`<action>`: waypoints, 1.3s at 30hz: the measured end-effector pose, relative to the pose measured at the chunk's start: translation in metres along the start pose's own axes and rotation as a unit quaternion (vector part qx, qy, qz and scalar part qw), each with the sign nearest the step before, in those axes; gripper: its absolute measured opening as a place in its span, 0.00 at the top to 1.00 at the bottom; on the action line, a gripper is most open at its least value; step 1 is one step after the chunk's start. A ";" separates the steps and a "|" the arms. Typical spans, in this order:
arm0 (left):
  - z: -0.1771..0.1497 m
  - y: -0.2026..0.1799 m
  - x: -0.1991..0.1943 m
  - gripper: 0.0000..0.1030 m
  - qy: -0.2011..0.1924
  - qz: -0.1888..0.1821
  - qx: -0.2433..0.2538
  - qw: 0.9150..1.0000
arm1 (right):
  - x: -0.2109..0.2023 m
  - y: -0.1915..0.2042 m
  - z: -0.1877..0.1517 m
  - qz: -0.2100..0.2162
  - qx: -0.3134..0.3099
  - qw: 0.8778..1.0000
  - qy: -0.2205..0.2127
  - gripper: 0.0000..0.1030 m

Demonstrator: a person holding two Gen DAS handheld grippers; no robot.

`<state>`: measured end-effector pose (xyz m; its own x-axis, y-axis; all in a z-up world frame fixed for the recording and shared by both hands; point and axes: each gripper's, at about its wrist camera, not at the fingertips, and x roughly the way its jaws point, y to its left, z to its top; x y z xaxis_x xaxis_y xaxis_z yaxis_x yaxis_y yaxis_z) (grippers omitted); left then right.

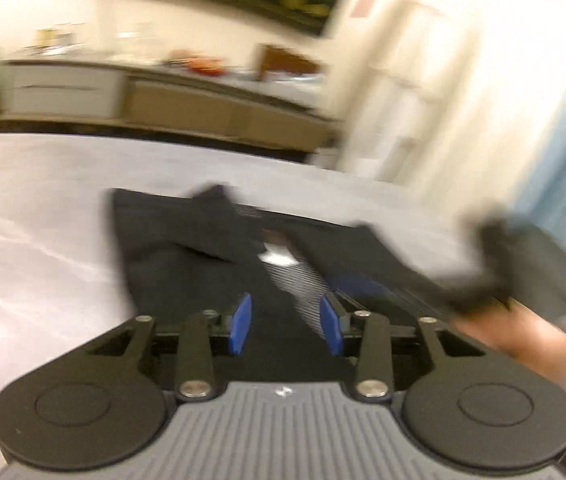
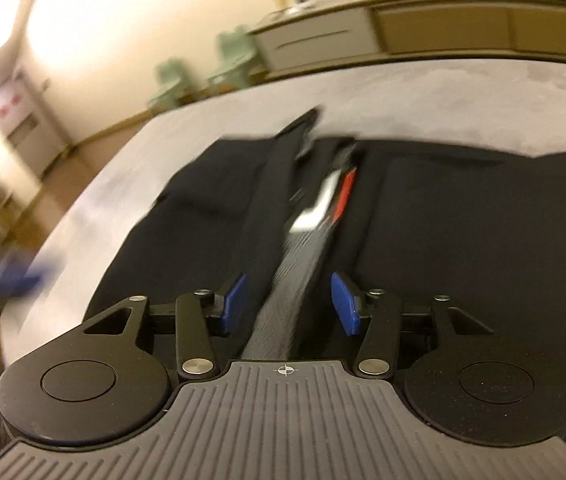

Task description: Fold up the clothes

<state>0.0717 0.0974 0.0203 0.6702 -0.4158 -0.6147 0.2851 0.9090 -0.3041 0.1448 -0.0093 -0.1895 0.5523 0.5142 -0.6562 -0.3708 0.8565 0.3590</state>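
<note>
- Left gripper fills the lower middle of the left wrist view, its blue pads spread apart with nothing pinched; dark cloth lies beneath the gap.
- Right gripper sits in the lower middle of the right wrist view, jaws likewise parted and pressing on nothing, though a grey ribbed strip of the garment runs between its pads.
- Black garment lies spread on the pale grey bed surface, at the centre of both views, its two side panels folded in toward the middle.
- Down the garment's centre a narrow gap shows the ribbed strip and a white and red patch.
- At the right edge of the left wrist view, blurred, the other gripper's black frame shows above a hand, beside the garment's right side.
- A long low cabinet stands beyond the bed in the upper part of the left wrist view, with small items on top, too blurred to tell.
- Pale green chairs stand in the upper left of the right wrist view.
</note>
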 end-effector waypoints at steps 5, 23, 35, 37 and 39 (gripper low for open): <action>0.016 0.027 0.085 0.71 0.068 0.111 -0.006 0.991 | -0.003 0.045 -0.030 -0.013 -0.100 0.995 0.009 0.53; -0.072 -0.061 0.039 0.66 0.101 0.033 0.203 0.973 | -0.046 0.061 -0.061 -0.055 -0.185 0.981 -0.004 0.61; -0.036 -0.074 0.045 0.53 0.067 0.057 0.157 0.984 | -0.092 0.080 -0.075 -0.056 -0.163 0.985 -0.022 0.61; -0.032 -0.090 0.055 0.51 0.055 0.043 0.161 0.984 | -0.088 0.092 -0.080 -0.048 -0.181 0.982 -0.027 0.58; -0.032 -0.108 0.070 0.51 0.058 0.035 0.187 0.980 | -0.086 0.101 -0.086 -0.044 -0.198 0.979 -0.029 0.53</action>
<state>0.0665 -0.0306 -0.0131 0.6205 -0.3334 -0.7098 0.4878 0.8728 0.0166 -0.0038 0.0290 -0.1539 0.6317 0.4510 -0.6306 -0.5743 0.8186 0.0102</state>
